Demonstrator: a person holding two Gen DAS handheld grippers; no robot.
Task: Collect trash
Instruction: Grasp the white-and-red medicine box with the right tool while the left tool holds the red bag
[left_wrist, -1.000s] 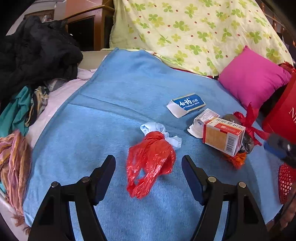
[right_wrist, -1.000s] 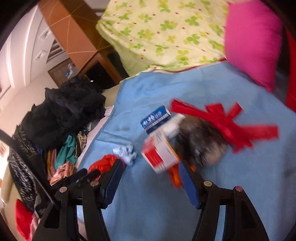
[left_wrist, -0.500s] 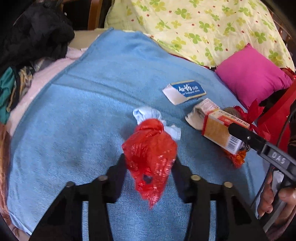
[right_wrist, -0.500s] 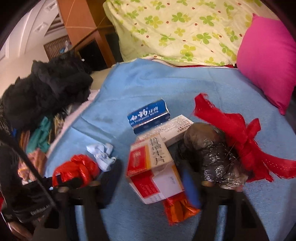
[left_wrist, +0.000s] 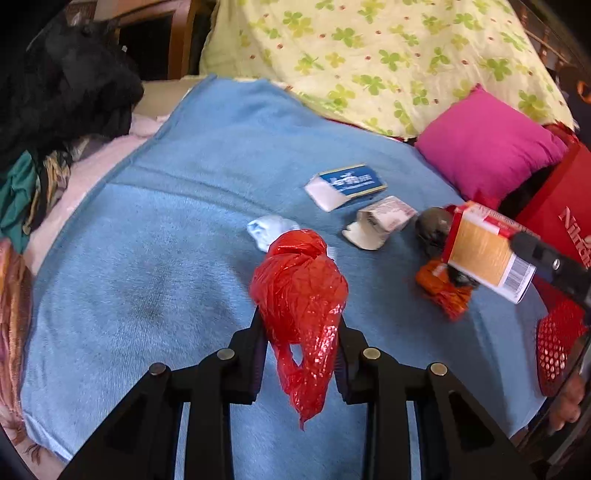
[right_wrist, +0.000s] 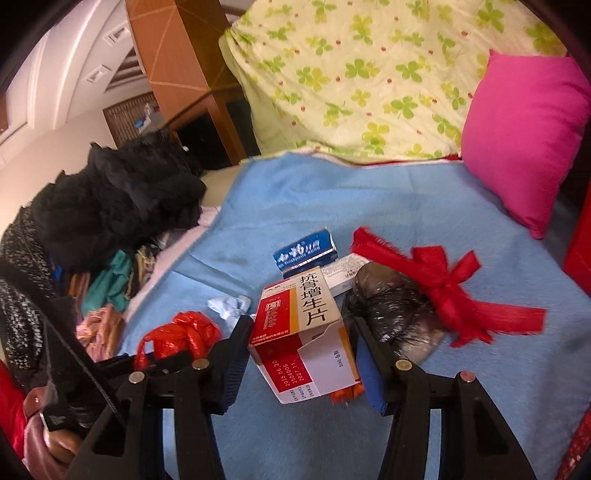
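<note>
Holding two pieces of trash at once, the person has the left hand-held gripper (left_wrist: 299, 332) clamped on the red bag (left_wrist: 301, 291), its jaws having just closed onto the crumpled plastic low and centre in the left view, while the right hand-held gripper (right_wrist: 301, 350) is clenched on the box (right_wrist: 301, 332), which sits tilted between the pads at lower centre of the right view. To my eye both pieces want lifting clear of the blue blanket (left_wrist: 166, 229) before they are carried off. The bag's loose tail hangs below the jaws and could snag, so a straight rise seems wise. The box has an open flap and looks easily crushed; a level, unhurried carry should keep it from slipping. A white tissue (left_wrist: 271, 229), a blue carton (left_wrist: 345, 182), a dark wad (right_wrist: 391, 314) and a red ribbon (right_wrist: 443, 280) lie on the blanket, not yet gathered.
</note>
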